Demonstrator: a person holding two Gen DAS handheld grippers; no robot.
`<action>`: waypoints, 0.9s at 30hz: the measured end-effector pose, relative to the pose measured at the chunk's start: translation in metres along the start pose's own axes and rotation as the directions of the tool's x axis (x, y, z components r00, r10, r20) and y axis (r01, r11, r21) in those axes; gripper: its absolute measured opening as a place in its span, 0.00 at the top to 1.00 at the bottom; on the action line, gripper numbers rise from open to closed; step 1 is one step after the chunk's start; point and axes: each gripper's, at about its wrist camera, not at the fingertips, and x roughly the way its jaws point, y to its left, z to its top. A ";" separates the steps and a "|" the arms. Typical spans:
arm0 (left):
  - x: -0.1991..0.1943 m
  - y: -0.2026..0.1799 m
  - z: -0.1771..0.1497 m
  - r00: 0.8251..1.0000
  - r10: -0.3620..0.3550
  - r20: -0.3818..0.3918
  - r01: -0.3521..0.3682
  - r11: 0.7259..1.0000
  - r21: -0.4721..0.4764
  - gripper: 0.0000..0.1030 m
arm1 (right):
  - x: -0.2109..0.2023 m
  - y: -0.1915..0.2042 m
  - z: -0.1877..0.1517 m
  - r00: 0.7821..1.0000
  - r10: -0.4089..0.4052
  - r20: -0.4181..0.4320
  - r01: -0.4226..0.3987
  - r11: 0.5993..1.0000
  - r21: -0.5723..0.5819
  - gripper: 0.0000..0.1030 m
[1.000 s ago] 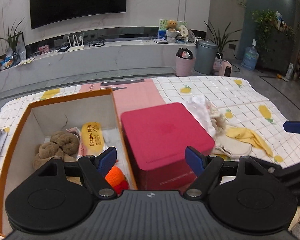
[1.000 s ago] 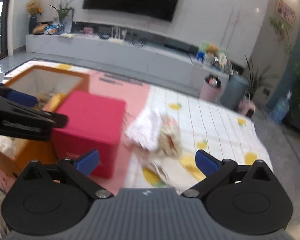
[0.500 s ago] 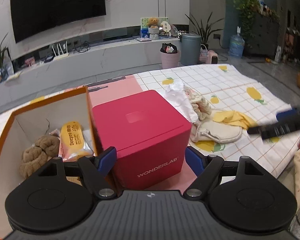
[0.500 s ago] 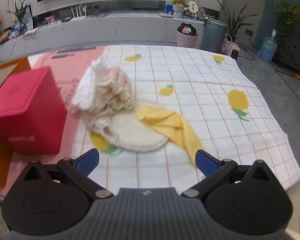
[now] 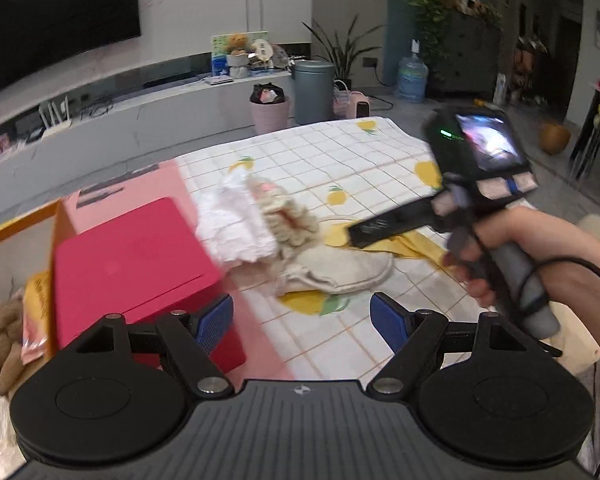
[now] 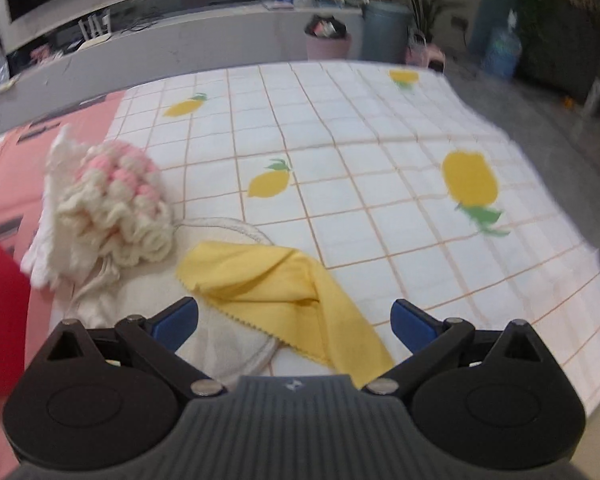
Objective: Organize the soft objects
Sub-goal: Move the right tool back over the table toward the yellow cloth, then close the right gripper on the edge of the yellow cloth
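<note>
Crumpled yellow microfibre cloth (image 6: pixel 276 296) lies lower centre of the right wrist view, draped over a round cream fabric pad (image 6: pixel 220 344). It sits right in front of your right tool (image 6: pixel 294 320), whose blue pads are wide apart w/ nothing between them. The cloth's near end runs between them, not touching as far as I can tell.

Left of it: cream-and-pink knitted ruffle piece (image 6: pixel 116 208) on a white fluffy cloth (image 6: pixel 48 240), both still loose on the lemon-print checked surface (image 6: pixel 380 184).

Judging progress: partly done. In the left wrist view's lower-left corner, a brown plush toy (image 5: pixel 0 340) & yellow packet (image 5: pixel 36 292) already sit in the orange-edged cardboard box (image 5: pixel 56 240), beside the red cube box (image 5: pixel 140 264). Four soft items left.

Your left tool (image 5: pixel 302 320) is also spread open & empty, low centre, short of the pile.
</note>
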 end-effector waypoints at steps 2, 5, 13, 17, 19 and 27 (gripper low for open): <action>0.009 -0.010 0.002 1.000 0.014 -0.001 -0.014 1.000 -0.003 0.11 | 0.007 -0.001 0.005 0.999 0.035 -0.038 -0.035 0.999 0.004 0.03; 0.025 -0.019 0.006 0.999 -0.003 -0.033 0.001 0.998 -0.068 0.11 | 0.015 -0.002 0.008 0.998 0.046 -0.050 -0.045 0.999 0.016 0.03; 0.059 -0.029 0.016 0.994 0.001 -0.106 -0.017 0.988 -0.153 0.11 | 0.030 -0.008 0.009 0.996 0.006 -0.086 -0.005 1.000 0.007 0.04; 0.063 -0.038 0.015 0.993 0.019 -0.115 -0.036 0.988 -0.148 0.11 | 0.023 -0.014 0.009 0.998 -0.002 -0.071 0.003 1.000 0.013 0.21; 0.063 -0.041 0.013 0.992 0.030 -0.122 -0.047 0.989 -0.140 0.11 | 0.019 -0.021 0.010 0.998 0.007 -0.057 -0.006 1.000 0.018 0.42; 0.062 -0.056 0.000 0.986 0.088 -0.144 -0.098 0.993 -0.069 0.11 | 0.010 -0.046 0.010 0.996 0.007 -0.092 -0.004 0.999 0.038 0.99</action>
